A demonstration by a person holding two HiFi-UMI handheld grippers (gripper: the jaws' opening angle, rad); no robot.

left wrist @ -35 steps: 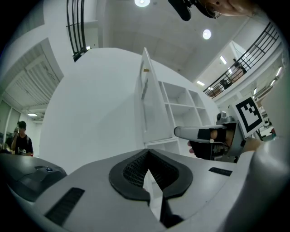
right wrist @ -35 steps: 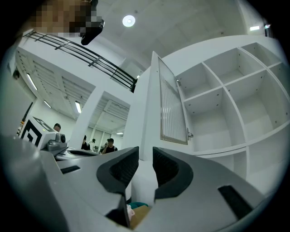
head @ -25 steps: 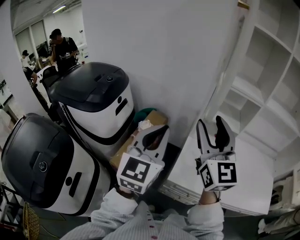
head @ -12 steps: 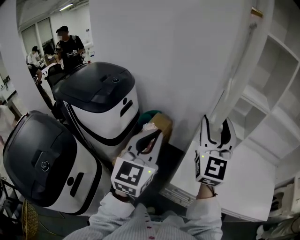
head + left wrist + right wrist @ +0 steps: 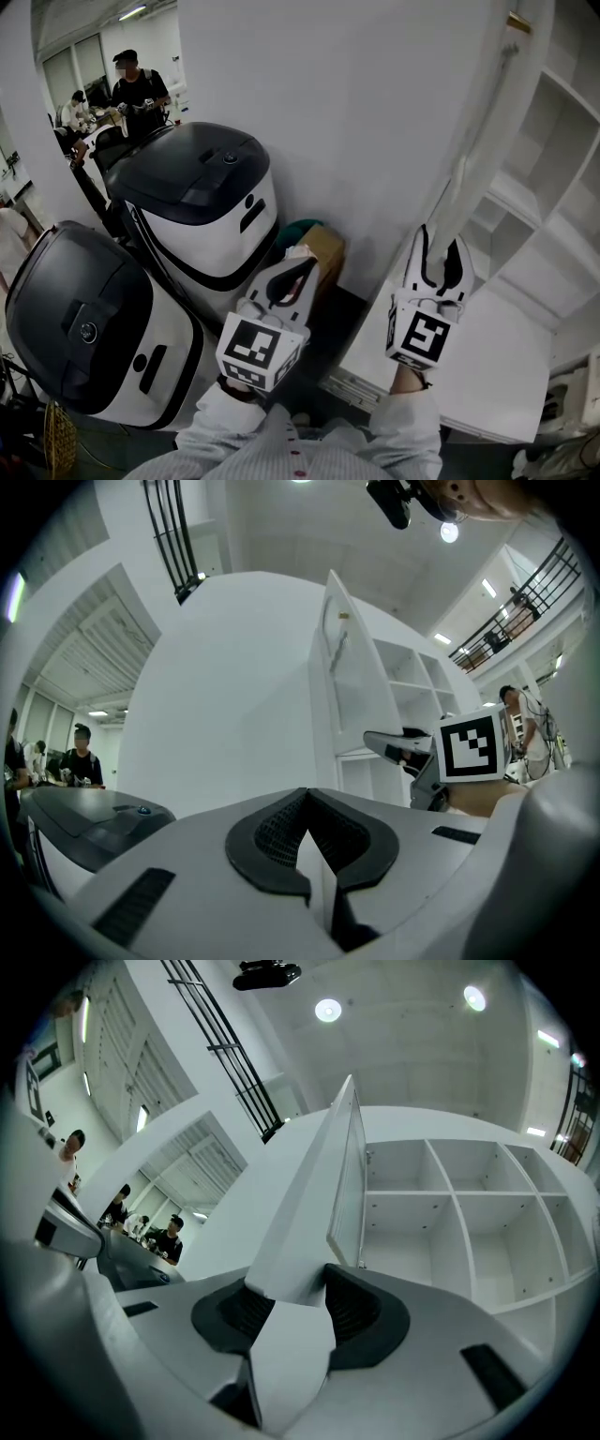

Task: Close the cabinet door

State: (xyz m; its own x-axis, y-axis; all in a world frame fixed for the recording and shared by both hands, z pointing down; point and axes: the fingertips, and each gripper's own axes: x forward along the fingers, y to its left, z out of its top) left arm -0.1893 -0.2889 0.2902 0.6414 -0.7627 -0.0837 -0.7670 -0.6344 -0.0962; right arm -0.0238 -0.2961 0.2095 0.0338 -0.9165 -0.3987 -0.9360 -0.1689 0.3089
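Cabinet door (image 5: 480, 141) open wide, edge pinched in right gripper (image 5: 439, 251), jaws just closing; shelves (image 5: 553, 187) rightward; left gripper (image 5: 298, 272) pressed together, empty; whole swing left.

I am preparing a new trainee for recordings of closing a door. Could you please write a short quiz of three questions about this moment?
1. True or false: the cabinet door is already fully closed.
2. What lies between the jaws of the right gripper? A) a cup B) the door's edge C) nothing
3. Which gripper holds nothing?

Key:
1. False. It stands open.
2. B. The jaws have just been closing on it.
3. The left gripper. It is shut and empty.
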